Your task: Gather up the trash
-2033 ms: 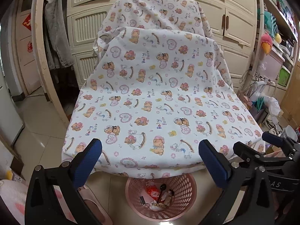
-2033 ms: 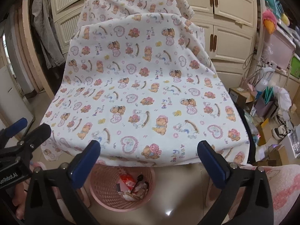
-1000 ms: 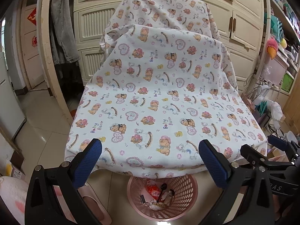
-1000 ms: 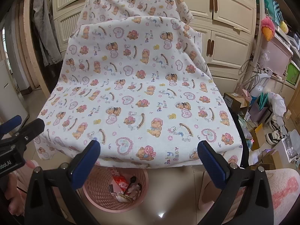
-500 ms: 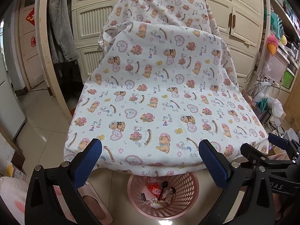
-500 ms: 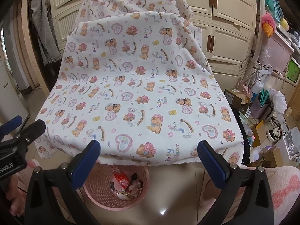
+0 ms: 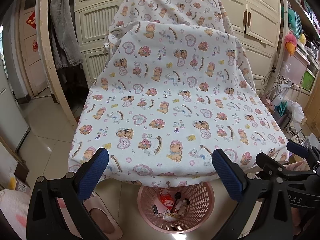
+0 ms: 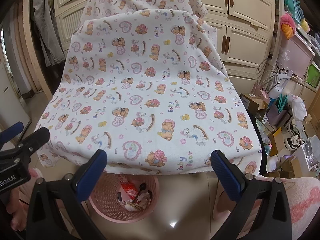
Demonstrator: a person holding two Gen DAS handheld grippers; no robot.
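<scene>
A pink perforated trash basket (image 7: 202,206) stands on the tiled floor just below the front edge of a table covered with a bear-print cloth (image 7: 170,104). It holds trash: a red wrapper (image 7: 167,201), a dark spoon and small scraps. The basket also shows in the right wrist view (image 8: 104,200). My left gripper (image 7: 160,172) is open and empty, held above the basket. My right gripper (image 8: 159,173) is open and empty, right of the basket. No trash shows on the cloth (image 8: 144,100).
Cream cabinets (image 7: 258,22) stand behind the table. Boxes, bags and shoes (image 8: 280,124) crowd the floor at the right. Clothes (image 7: 64,30) hang at the left. A pink slipper (image 7: 104,220) lies left of the basket.
Both grippers stay open and empty. The views shifted slightly: the table cloth looms nearer and the basket sits a little lower in frame.
</scene>
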